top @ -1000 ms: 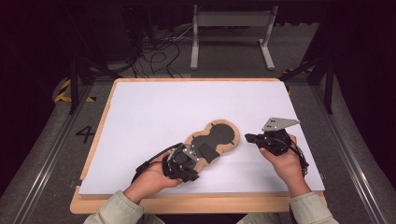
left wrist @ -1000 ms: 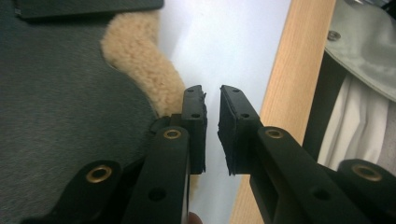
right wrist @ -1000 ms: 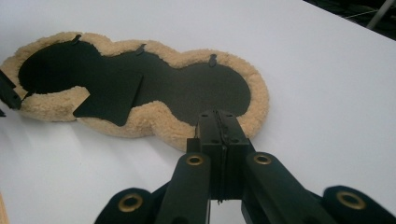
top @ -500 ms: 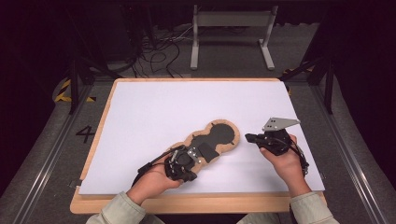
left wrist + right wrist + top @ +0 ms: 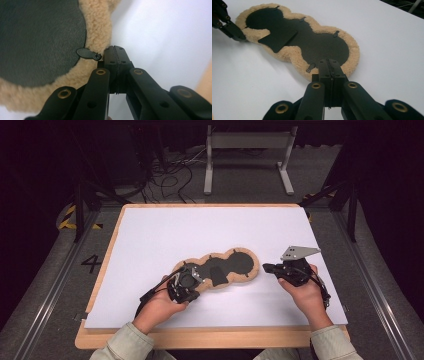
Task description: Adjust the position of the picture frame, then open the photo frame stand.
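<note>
Left gripper view shows left gripper (image 5: pixel 115 47) jaws pinching fleece pad (image 5: pixel 97 30).

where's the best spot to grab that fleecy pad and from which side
Grip the fleece rim of the pad at either rounded end, coming in low from the near edge. It lies flat on the white sheet, so only the soft border offers something to pinch; both tongs, left and right, are shut at the ends.

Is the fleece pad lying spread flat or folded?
Spread flat: the fleece pad lies dark side up on the white table, its fleece edge showing all around.
</note>
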`<state>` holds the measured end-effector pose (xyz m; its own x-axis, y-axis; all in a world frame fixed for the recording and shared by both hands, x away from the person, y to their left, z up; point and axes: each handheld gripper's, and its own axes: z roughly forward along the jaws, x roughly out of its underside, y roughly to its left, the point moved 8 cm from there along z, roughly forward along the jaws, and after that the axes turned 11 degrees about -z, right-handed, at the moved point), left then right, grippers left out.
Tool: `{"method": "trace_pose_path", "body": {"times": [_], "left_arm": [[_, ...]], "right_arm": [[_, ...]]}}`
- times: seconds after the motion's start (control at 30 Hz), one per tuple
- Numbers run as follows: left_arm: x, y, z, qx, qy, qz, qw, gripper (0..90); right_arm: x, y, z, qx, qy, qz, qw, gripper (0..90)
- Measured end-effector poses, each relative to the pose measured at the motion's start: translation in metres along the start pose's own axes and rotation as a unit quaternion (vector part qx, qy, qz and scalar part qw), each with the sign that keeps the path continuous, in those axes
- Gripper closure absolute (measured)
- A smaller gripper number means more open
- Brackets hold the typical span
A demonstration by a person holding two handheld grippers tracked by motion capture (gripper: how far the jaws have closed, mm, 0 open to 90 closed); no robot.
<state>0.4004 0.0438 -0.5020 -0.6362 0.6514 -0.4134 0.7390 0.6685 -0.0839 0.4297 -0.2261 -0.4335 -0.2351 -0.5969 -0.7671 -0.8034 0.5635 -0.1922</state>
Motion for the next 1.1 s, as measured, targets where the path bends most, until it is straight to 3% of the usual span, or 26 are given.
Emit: {"method": "trace_pose_path", "body": {"times": [0.07, 0.13, 0.27, 0.37, 0.47, 0.63, 0.97, 1.0, 1.03, 1.07, 1.1], "left_arm": [[-0.002, 0.010, 0.002, -0.026, -0.016, -0.005, 0.9995, 90.0], [-0.003, 0.018, 0.003, -0.036, -0.031, -0.019, 0.9987, 90.0], [-0.003, 0.027, 0.005, -0.014, -0.049, -0.050, 0.9974, 90.0], [-0.002, 0.026, 0.003, 0.000, -0.052, -0.044, 0.9977, 86.3], [-0.004, 0.028, -0.009, 0.026, -0.076, -0.051, 0.9955, 82.5], [-0.005, 0.032, -0.025, 0.015, -0.094, -0.055, 0.9939, 70.1], [-0.005, 0.045, -0.038, 0.002, -0.117, -0.069, 0.9907, 64.2], [-0.006, 0.048, -0.040, -0.004, -0.131, -0.078, 0.9883, 63.4], [-0.006, 0.048, -0.040, -0.004, -0.131, -0.078, 0.9883, 62.5], [-0.007, 0.049, -0.042, -0.009, -0.140, -0.083, 0.9866, 62.5], [-0.008, 0.051, -0.045, -0.012, -0.156, -0.090, 0.9836, 60.5]], "right_arm": [[0.000, 0.000, 0.000, 0.000, 0.001, 0.001, 1.0000, 90.0], [0.001, 0.000, 0.000, 0.000, 0.001, 0.002, 1.0000, 90.0], [0.001, -0.001, 0.001, -0.001, 0.002, 0.001, 1.0000, 90.0], [0.002, 0.000, 0.001, -0.001, 0.002, 0.002, 1.0000, 90.0], [0.003, 0.000, 0.001, -0.001, 0.003, 0.003, 1.0000, 90.0], [0.001, 0.003, 0.003, -0.006, 0.000, 0.006, 1.0000, 90.0], [-0.002, 0.013, 0.008, -0.022, 0.003, -0.001, 0.9997, 90.0], [-0.003, 0.015, 0.010, -0.028, 0.001, -0.002, 0.9996, 90.0], [-0.003, 0.015, 0.010, -0.028, 0.001, -0.002, 0.9996, 90.0], [-0.004, 0.017, 0.011, -0.030, 0.001, -0.003, 0.9995, 90.0], [-0.005, 0.019, 0.012, -0.034, 0.001, -0.004, 0.9994, 90.0]]}}
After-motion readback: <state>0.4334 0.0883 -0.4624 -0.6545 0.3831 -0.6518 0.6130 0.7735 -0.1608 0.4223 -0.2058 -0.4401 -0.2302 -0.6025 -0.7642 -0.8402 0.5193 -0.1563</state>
